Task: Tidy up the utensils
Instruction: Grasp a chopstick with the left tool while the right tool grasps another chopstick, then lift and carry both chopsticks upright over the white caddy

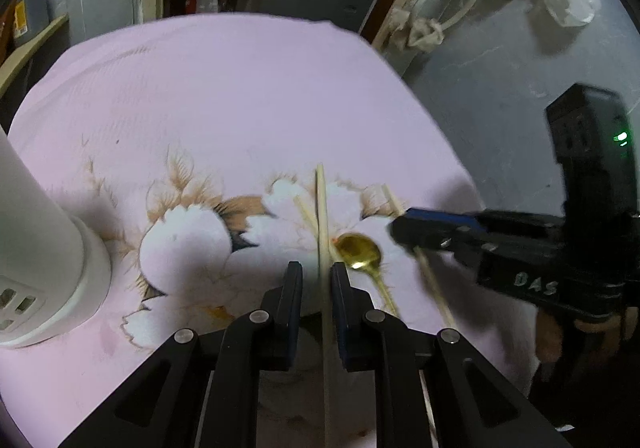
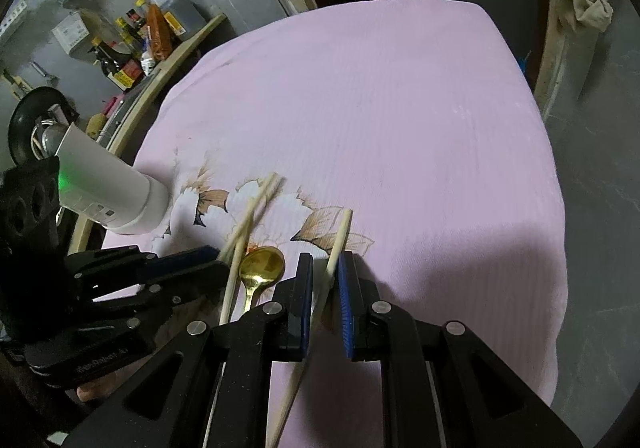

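White utensil holder (image 1: 44,248) far left, standing on the pink flowered tablecloth (image 1: 224,96), slotted base showing in the left wrist view. Everything else sits right of that holder.

Right of holder, mid frame: left gripper (image 1: 316,280), jaws nearly together, pinching one pale wooden chopstick (image 1: 321,208). Stick runs up between the pads, tip pointing away over the white flower print. A second chopstick (image 1: 303,213) lies on the cloth just beside it on the holder side, mostly hidden behind the held one.

Next right: gold spoon (image 1: 359,251), bowl up, flat on the cloth, just beside the left gripper's right finger; handle runs back toward the camera.

Further right from the holder: right gripper (image 1: 404,222), seen side-on, clamped on another chopstick (image 1: 434,294) that sticks out both sides of the pads.

Right wrist view, same order: holder (image 2: 112,188) at left edge leaning in the fisheye, left gripper (image 2: 208,260) next with two crossed chopsticks at its tip (image 2: 256,208), spoon (image 2: 262,264) right of that, then right gripper (image 2: 325,276) pressed narrow on its chopstick (image 2: 340,236). Stick slants up-right between the blue pads, far end over the leaf print, well away from the holder. A fingertip shows under the left gripper body, lower left.

Shelf with bottles (image 2: 132,48) behind the holder, off the table.
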`<state>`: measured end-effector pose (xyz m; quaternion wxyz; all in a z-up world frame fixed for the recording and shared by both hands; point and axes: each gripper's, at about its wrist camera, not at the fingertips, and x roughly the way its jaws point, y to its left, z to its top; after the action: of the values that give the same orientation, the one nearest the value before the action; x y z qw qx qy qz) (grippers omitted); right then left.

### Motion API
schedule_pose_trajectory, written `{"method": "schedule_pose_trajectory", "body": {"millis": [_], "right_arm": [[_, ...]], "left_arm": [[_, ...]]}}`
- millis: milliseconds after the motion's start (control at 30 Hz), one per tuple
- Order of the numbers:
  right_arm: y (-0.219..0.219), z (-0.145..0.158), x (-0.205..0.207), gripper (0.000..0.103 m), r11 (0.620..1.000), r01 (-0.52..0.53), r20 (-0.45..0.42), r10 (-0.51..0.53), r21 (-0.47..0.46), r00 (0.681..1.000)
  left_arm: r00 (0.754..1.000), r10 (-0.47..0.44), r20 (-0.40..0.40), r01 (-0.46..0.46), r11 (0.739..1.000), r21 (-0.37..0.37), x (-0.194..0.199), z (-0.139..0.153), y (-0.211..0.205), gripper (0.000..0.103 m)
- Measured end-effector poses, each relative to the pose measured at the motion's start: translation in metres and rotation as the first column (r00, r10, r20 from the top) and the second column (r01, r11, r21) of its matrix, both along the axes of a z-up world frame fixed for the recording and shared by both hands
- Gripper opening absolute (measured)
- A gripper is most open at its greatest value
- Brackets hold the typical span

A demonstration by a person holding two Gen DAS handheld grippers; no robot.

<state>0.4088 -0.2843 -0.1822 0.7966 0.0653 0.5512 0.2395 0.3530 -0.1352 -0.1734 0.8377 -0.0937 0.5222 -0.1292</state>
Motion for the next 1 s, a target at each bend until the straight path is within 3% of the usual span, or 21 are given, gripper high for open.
{"method": "schedule_pose_trajectory", "body": {"millis": [233,400,500,567,733,900,1000], "right_arm": [[0.015,0.003,0.005,0.012,0.997,0.006,-0.033,-0.008,-0.081,0.999],[0.022,0.002,0.010,0.011,0.995,0.041,-0.075,-0.048,-0.087,0.996],[0.016,-0.002,0.010,0.005,0.995,0.070,-0.093,-0.076,-0.064,0.993],[0.007,-0.002,0.004,0.004,0.994,0.108,-0.097,-0.109,-0.013,0.989],[-0.007,0.021,-0.025,0.004,0.981,0.174,0.013,-0.176,0.089,0.984],[-0.009,0.051,-0.069,0.004,0.965,0.205,0.136,-0.227,0.162,0.964],[-0.005,0.071,-0.086,0.004,0.964,0.190,0.221,-0.230,0.187,0.948]], "left_arm": [[0.999,-0.029,-0.046,0.030,0.999,0.033,0.006,0.001,-0.006,0.014],[0.997,-0.003,-0.083,0.004,1.000,0.020,0.014,0.001,-0.001,0.005],[0.997,0.025,-0.075,-0.026,1.000,-0.003,0.008,0.003,0.004,0.005],[0.998,0.037,-0.041,-0.037,0.999,-0.005,0.000,0.010,0.005,0.005],[0.994,0.079,0.076,-0.077,0.997,-0.024,-0.030,0.039,0.012,0.005],[0.967,0.144,0.211,-0.109,0.980,-0.168,-0.068,0.072,0.031,0.005],[0.948,0.179,0.263,-0.129,0.972,-0.198,-0.082,0.087,0.041,0.005]]}}
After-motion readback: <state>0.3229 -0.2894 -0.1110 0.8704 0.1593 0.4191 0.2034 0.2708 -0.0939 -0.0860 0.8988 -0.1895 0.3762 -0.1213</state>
